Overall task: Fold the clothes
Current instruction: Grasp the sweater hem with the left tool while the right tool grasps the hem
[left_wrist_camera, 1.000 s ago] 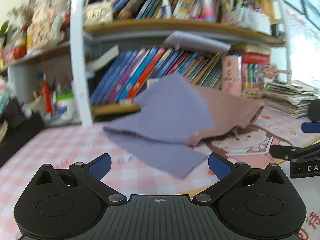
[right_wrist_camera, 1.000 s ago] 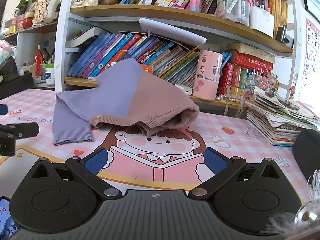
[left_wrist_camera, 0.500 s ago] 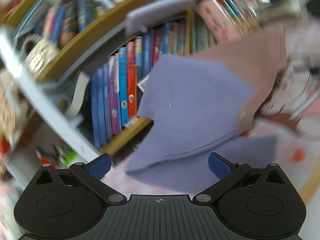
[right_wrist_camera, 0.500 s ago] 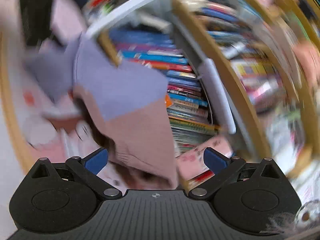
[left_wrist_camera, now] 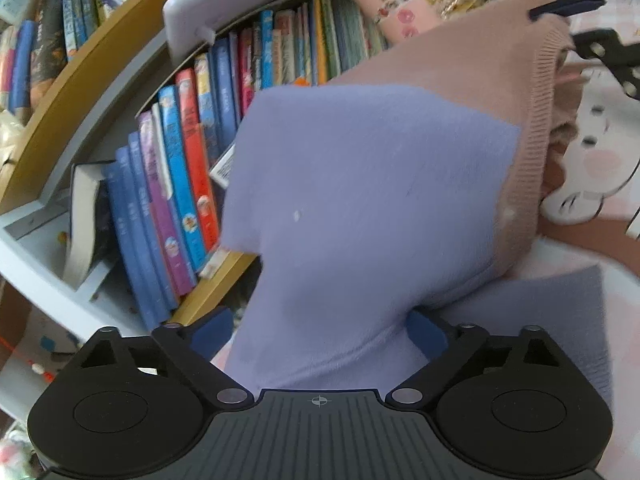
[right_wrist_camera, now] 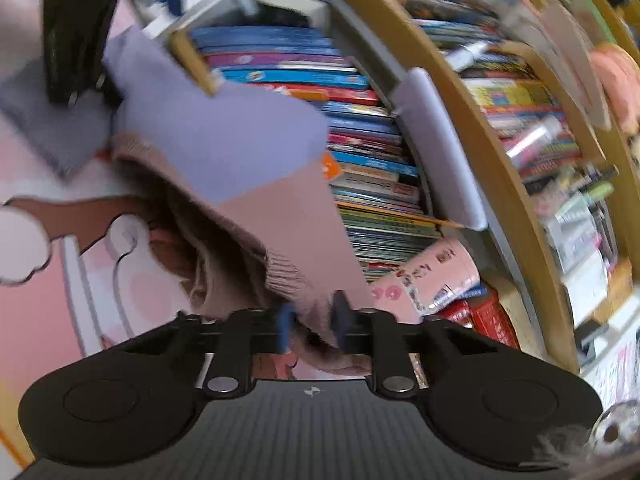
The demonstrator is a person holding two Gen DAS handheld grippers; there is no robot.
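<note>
A knit sweater, lilac (left_wrist_camera: 360,184) on one half and dusty pink (left_wrist_camera: 472,52) on the other, lies bunched on the table. My left gripper (left_wrist_camera: 320,330) is open, its fingers on either side of the lilac edge. My right gripper (right_wrist_camera: 310,326) is shut on the pink ribbed hem (right_wrist_camera: 288,276). In the left wrist view the right gripper (left_wrist_camera: 576,4) shows at the top right, on the pink end. In the right wrist view the left gripper (right_wrist_camera: 76,32) shows at the top left, at the lilac end (right_wrist_camera: 208,128).
A wooden bookshelf (left_wrist_camera: 100,68) packed with upright books (left_wrist_camera: 188,168) stands just behind the sweater. A pink cartoon desk mat (right_wrist_camera: 44,240) covers the table. A pink patterned cup (right_wrist_camera: 432,276) stands at the shelf foot. A lilac folded sleeve (left_wrist_camera: 560,304) lies flat on the mat.
Both grippers have rolled sideways and moved in to the sweater's two ends. The right gripper has shut on the pink hem. The left gripper's fingers now straddle the lilac edge.
</note>
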